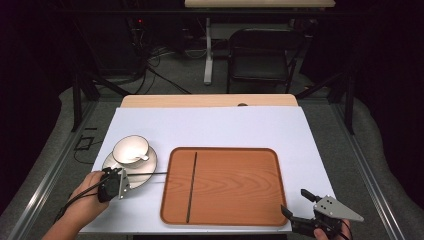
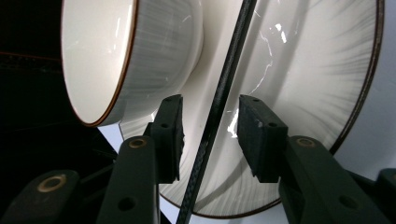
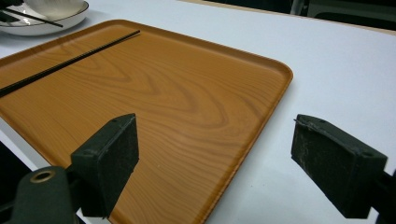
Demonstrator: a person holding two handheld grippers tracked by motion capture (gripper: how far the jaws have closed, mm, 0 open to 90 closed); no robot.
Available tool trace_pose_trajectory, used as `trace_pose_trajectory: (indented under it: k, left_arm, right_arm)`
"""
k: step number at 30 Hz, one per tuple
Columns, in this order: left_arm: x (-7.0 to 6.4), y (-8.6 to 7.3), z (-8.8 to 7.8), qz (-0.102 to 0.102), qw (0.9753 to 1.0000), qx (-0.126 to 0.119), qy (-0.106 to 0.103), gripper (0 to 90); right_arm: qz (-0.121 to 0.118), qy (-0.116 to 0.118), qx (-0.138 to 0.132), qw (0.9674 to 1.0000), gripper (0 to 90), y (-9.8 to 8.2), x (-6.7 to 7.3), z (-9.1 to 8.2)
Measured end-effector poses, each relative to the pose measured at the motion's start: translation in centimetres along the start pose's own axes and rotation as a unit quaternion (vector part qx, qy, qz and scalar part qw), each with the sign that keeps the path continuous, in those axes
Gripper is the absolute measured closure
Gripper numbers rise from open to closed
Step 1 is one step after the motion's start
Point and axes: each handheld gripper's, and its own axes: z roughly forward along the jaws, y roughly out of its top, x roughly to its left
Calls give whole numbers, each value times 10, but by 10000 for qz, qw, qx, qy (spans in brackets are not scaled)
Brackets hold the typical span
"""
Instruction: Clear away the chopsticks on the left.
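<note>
Now: left tool (image 1: pixel 120 181) straddles a chopstick (image 1: pixel 147 174) on the saucer (image 1: pixel 145 167).

Near the desk's (image 1: pixel 210 127) left edge the saucer carries a cup (image 1: pixel 130 150) and this thin black chopstick, which lies level, its long axis running from the saucer's near rim rightward to the wooden tray's (image 1: pixel 235 185) left rim. The left tool's jaws sit either side of it, half-spread, with gaps showing in the left gripper view. A second chopstick (image 1: pixel 191 186) lies in the tray, pointing near to far. The right tool (image 1: pixel 299 206), near the desk's near right corner, is spread wide, pinching nothing.
</note>
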Motion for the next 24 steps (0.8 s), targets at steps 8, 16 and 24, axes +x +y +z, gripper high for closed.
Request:
trace_pose_trajectory:
  k: [8, 16, 24]
  left_arm:
    - [-5, 3, 4, 371, 9993, -41, 97, 737]
    - [-7, 2, 3, 712, 9973, 4, 203, 831]
    - [-6, 1, -1, 801, 9966, 6, 178, 850]
  right_arm:
    - [-1, 3, 1, 10000, 145, 0, 0, 0]
    - [1, 8, 5, 10000, 145, 0, 0, 0]
    - [8, 11, 10, 10000, 145, 0, 0, 0]
